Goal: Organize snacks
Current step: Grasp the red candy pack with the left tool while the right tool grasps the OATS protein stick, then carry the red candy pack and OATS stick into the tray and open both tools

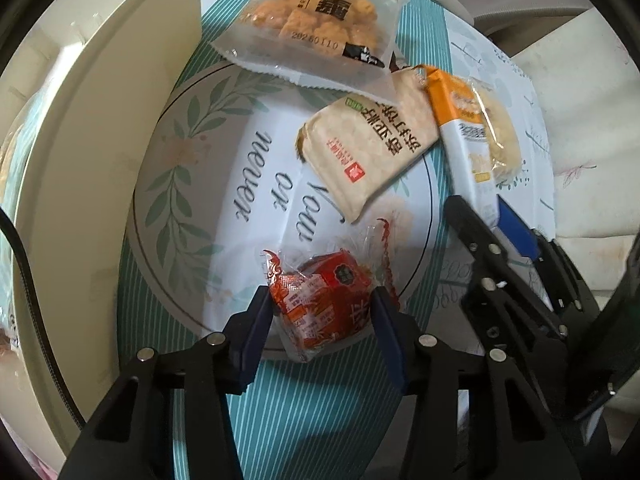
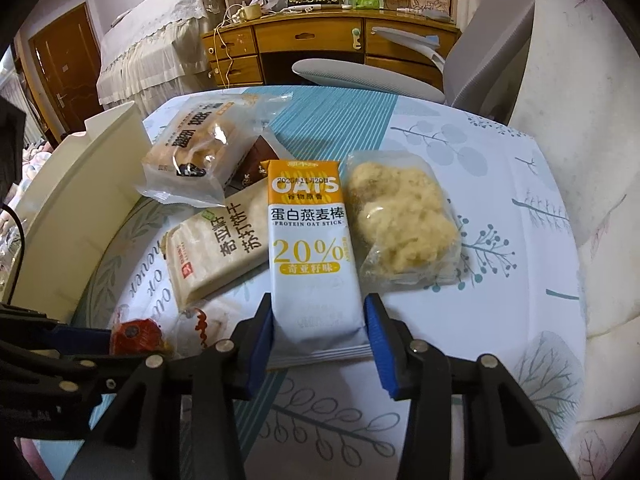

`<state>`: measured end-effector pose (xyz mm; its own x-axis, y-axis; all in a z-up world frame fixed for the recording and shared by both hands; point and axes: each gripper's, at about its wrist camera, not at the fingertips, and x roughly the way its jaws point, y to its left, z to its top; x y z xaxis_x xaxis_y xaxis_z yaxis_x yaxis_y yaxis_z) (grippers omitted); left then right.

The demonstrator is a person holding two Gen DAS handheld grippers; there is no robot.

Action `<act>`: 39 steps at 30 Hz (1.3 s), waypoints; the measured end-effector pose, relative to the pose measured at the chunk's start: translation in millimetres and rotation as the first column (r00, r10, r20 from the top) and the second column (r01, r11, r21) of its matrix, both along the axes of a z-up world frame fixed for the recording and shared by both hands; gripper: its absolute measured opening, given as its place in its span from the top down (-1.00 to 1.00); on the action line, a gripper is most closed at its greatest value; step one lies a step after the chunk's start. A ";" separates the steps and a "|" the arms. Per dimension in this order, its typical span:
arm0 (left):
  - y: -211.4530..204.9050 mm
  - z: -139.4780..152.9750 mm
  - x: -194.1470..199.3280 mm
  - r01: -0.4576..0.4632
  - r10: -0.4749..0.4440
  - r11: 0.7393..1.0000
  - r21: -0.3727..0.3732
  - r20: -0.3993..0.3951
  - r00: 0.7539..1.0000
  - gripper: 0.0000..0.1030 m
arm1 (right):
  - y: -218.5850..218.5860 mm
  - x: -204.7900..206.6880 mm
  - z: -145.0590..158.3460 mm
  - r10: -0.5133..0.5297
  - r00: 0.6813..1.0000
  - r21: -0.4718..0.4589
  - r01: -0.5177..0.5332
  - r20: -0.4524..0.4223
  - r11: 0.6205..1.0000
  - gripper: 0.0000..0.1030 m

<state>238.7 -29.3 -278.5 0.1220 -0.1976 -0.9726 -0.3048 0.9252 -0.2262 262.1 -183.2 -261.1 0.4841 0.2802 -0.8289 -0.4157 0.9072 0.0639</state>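
Printed tablecloth with teal stripes and a leaf wreath covers the table, and a cream plastic bin stands at its left edge. From the left wrist view, the left gripper has its blue pads against both sides of a small red snack in crinkly clear wrap, so it appears to grip it; the loose wrap may slip out when lifted. Beside it lie a beige cracker packet and a clear bag of golden puffs. From the right wrist view, the right gripper straddles the lower end of a white and orange oat bar packet; a small gap shows on the right side, so I cannot tell if it presses. Holding only the end, the flat packet could tilt or drag the clear bag of pale crumbly cake just beside it. A brown packet is mostly hidden under the others.
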 end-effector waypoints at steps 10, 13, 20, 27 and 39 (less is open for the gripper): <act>-6.1 30.2 -22.6 0.040 -0.039 0.999 0.029 -0.025 0.999 0.06 | -11.0 -19.2 33.1 -0.049 0.999 0.062 0.050 -0.009 0.997 0.14; -7.1 43.7 -29.7 0.055 -0.055 0.998 0.029 -0.017 0.998 0.06 | -14.3 -26.8 44.4 -0.081 0.997 0.088 0.082 -0.016 0.993 0.14; -10.9 86.7 -51.5 0.102 -0.103 0.995 0.011 0.062 0.993 0.06 | -13.0 -44.2 64.2 -0.137 0.990 0.112 0.138 -0.015 0.984 0.15; 2.6 126.8 -83.0 0.165 -0.159 0.986 -0.019 0.178 0.971 0.06 | 1.4 -61.4 89.8 -0.102 0.994 0.145 0.097 0.029 0.985 0.15; 66.6 170.6 -111.4 0.226 -0.212 0.974 -0.015 0.291 0.933 0.06 | 57.8 -96.4 126.8 -0.102 0.993 0.199 0.089 0.057 0.976 0.15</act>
<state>127.3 37.3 -107.9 0.3417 -0.2955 -0.8922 -0.0120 0.9478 -0.3185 165.7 -125.4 -134.3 0.5684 0.3840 -0.7276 -0.3371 0.9155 0.2198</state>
